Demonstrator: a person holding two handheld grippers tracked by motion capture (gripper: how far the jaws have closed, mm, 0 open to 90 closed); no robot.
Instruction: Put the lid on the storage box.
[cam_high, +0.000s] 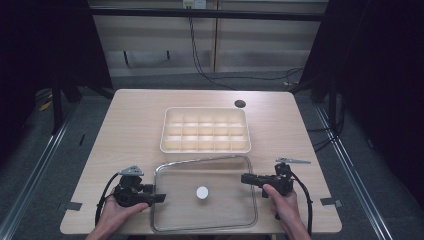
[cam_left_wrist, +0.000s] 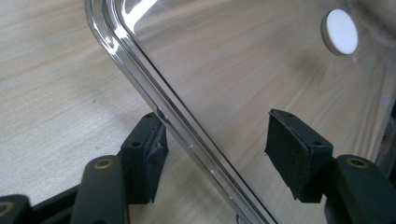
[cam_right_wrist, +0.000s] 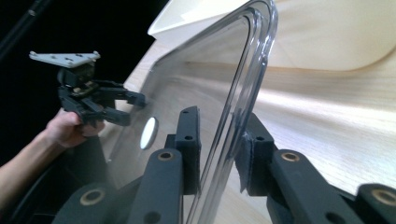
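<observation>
A clear rectangular lid with a white round disc at its middle lies on the near part of the wooden table. My left gripper is at the lid's left edge. In the left gripper view its jaws stand wide, one on each side of the rim, and the right pad is clear of it. My right gripper is at the lid's right edge. In the right gripper view it is shut on the rim.
A cream tray divided into several compartments sits just beyond the lid, mid-table. A dark round hole marks the tabletop behind the tray. Bare wood lies to the left and right of the tray. Dark floor and cables surround the table.
</observation>
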